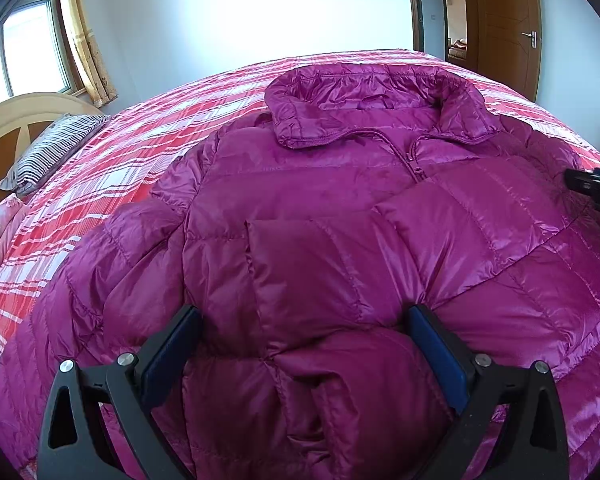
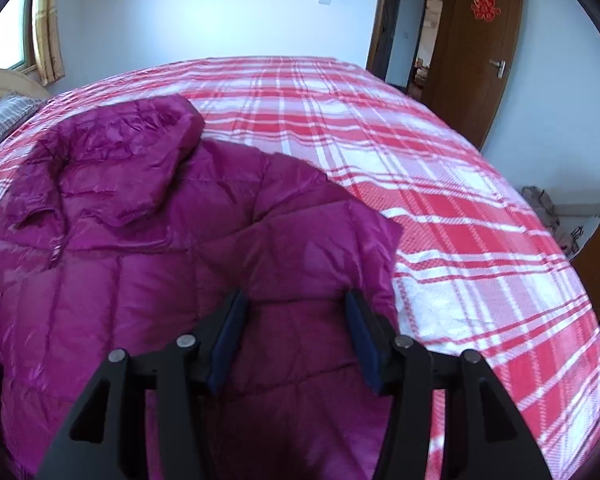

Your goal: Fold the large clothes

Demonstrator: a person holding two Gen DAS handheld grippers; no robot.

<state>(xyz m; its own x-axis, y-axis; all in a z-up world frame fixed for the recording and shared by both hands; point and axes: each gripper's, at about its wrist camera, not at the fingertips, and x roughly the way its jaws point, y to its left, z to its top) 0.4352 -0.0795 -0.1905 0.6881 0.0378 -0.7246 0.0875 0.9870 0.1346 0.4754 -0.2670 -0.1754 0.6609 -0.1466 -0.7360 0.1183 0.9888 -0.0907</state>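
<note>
A large magenta puffer jacket [image 1: 324, 200] lies front-up on the bed, collar [image 1: 376, 100] away from me, both sleeves folded in across its chest. My left gripper [image 1: 304, 320] is open, its blue-padded fingers [image 1: 172, 356] straddling the folded sleeve at the jacket's lower part. The right gripper's black tip [image 1: 596, 186] shows at the right edge of the left wrist view. In the right wrist view the jacket [image 2: 140, 248] fills the left half. My right gripper [image 2: 296, 304] is open over the jacket's right side near its folded edge [image 2: 372, 232], holding nothing.
The bed has a red and white plaid cover [image 2: 440, 184]. A striped pillow [image 1: 56, 148] and the headboard [image 1: 8, 120] are at the left. A window with curtains [image 1: 84, 40] is at the back left, a brown door [image 2: 476, 48] at the back right.
</note>
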